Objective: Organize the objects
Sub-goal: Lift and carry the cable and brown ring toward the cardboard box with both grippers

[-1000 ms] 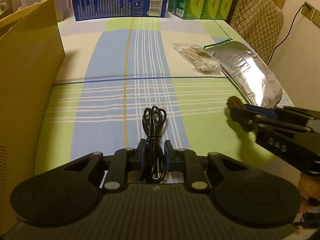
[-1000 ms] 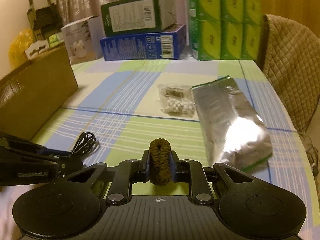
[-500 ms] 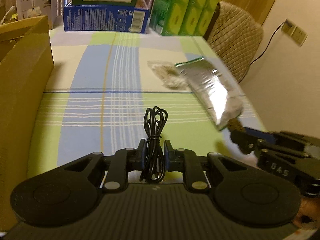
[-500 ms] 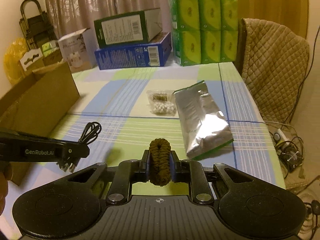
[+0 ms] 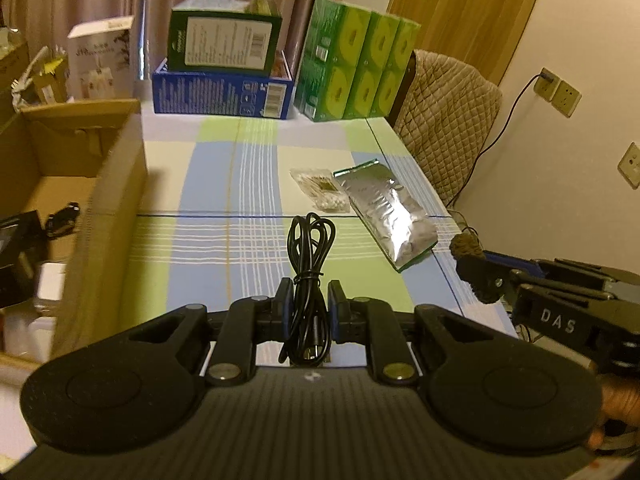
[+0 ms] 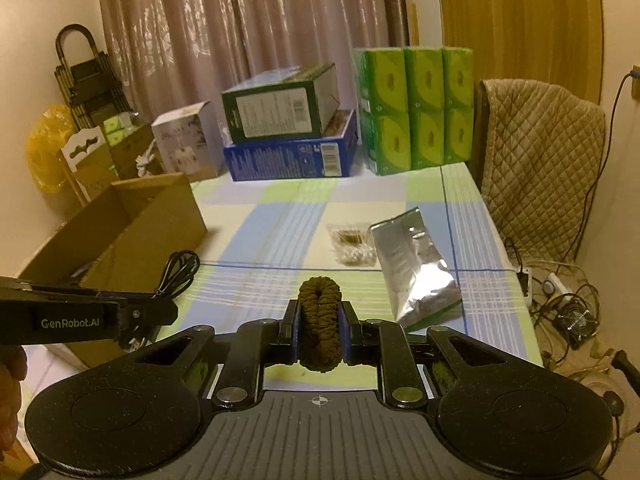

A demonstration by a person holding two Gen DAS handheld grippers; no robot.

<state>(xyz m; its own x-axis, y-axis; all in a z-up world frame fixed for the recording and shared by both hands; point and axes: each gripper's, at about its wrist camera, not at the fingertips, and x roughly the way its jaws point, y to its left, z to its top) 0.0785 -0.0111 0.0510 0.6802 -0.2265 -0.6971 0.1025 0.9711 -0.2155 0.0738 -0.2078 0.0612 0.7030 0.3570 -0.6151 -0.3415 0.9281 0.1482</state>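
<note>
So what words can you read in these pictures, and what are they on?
"DAS": on the right tool, side on.
"GenRobot.AI": on the left tool, side on.
Print and barcodes on the green box and blue box: too small to read.
White box: blurred.

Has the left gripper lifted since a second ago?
Yes. The left gripper, shut on the black cable, has risen: the cardboard box interior now shows below it.
</note>
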